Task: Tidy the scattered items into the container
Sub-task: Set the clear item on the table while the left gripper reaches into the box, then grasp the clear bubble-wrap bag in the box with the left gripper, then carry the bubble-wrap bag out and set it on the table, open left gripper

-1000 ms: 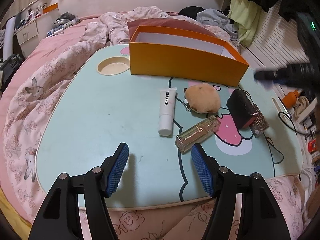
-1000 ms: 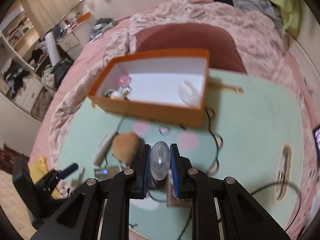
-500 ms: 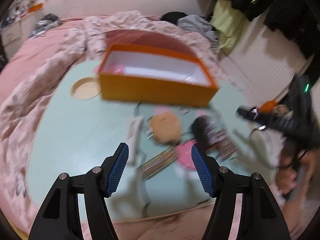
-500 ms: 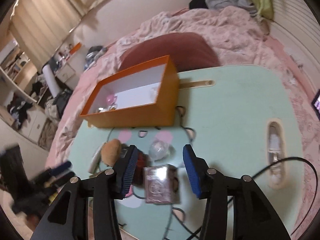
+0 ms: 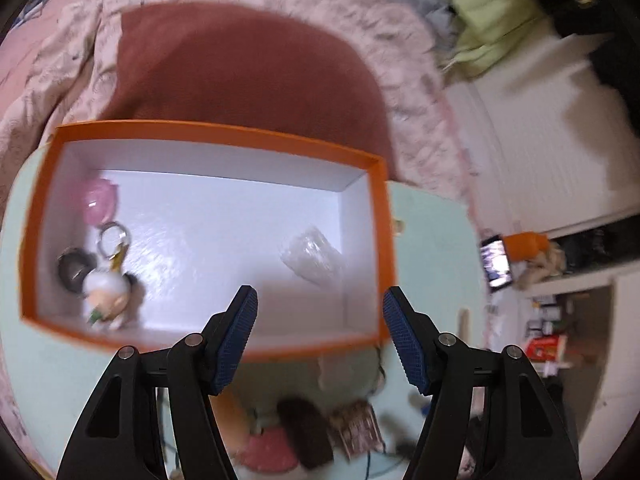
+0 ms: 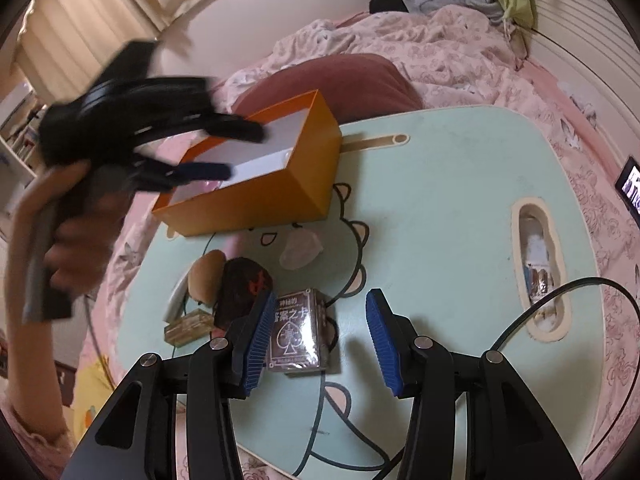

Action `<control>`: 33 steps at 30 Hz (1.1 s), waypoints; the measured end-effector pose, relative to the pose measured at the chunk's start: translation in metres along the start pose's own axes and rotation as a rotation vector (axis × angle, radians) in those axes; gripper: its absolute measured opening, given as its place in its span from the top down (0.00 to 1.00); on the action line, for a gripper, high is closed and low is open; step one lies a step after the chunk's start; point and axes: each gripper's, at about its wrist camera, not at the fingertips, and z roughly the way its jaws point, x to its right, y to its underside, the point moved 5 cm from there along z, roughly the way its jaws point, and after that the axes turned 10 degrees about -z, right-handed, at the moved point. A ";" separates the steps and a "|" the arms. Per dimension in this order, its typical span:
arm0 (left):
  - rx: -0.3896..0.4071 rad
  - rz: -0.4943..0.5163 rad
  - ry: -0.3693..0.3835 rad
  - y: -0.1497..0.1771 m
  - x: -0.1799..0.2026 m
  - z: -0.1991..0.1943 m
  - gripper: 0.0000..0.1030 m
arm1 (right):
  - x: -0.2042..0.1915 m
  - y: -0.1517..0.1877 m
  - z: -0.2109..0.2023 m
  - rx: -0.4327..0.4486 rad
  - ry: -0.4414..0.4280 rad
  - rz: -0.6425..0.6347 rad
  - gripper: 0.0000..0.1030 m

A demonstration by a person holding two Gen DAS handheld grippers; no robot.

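My left gripper (image 5: 320, 304) hangs over the orange box (image 5: 382, 240), fingers spread wide, nothing between them. The frame is motion-blurred. In the box's left end: a pink round thing (image 5: 100, 202), a metal key ring (image 5: 113, 237), a dark ring-shaped item (image 5: 72, 270) and a small white figurine charm (image 5: 106, 294) near the near wall. Toward the right end lies a clear crinkly object (image 5: 314, 254); I can't tell what it is.

From my right wrist view, the left gripper (image 6: 208, 152) shows above the box's open top, held by my left hand (image 6: 72, 240). The box (image 6: 256, 196) sits near the far left edge of the mint lap table (image 6: 460, 220). Still on the table near its left front edge, left to right: a white tube (image 6: 176, 300), a clear rectangular bottle (image 6: 188, 326), a tan plush (image 6: 204, 274), a dark pouch (image 6: 240, 288) touching the plush, then a clear case of playing cards (image 6: 296, 332). A clear round item (image 6: 302, 252) lies just in front of the box.

My right gripper (image 6: 320, 334) is released, jaws apart, low over the card case; its left pad (image 6: 262, 332) is at the case's left side, contact unclear. A black cable (image 6: 560, 300) loops at the right.
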 end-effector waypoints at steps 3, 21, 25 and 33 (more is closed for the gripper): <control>-0.050 -0.025 -0.050 -0.009 0.002 0.031 0.36 | 0.002 0.002 0.000 -0.001 -0.007 0.009 0.55; 0.202 0.164 0.059 0.023 -0.004 -0.051 0.66 | 0.006 0.008 0.007 -0.024 0.020 0.011 0.55; 0.233 0.229 0.121 0.073 -0.023 -0.085 0.66 | 0.004 0.010 0.012 -0.036 0.026 0.008 0.55; 0.178 0.243 0.060 0.143 -0.069 -0.071 0.66 | -0.001 0.012 0.018 -0.051 0.023 0.007 0.55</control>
